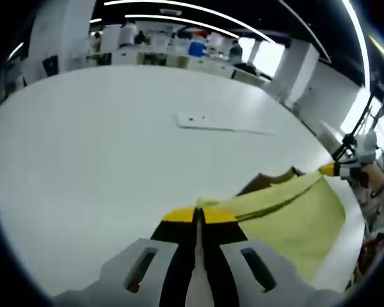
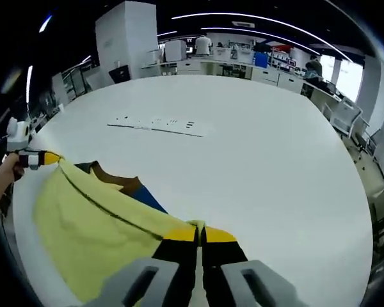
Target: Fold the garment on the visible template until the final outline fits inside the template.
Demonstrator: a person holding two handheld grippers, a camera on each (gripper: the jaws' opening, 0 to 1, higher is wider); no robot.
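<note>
In the left gripper view, the left gripper (image 1: 197,217) has its yellow-tipped jaws pressed together on one corner of the yellow garment (image 1: 288,214), which stretches away to the right over the white table (image 1: 115,141). At the far corner, the right gripper (image 1: 329,169) pinches the cloth. A flat white strip (image 1: 217,123) lies farther off on the table.

In the right gripper view, the left gripper (image 2: 48,158) grips the garment (image 2: 89,224) at the left, a brown and blue lining (image 2: 125,182) peeks out beside the yellow edge, and the right gripper (image 2: 198,231) clamps the near corner with its jaws closed on the fabric.
</note>
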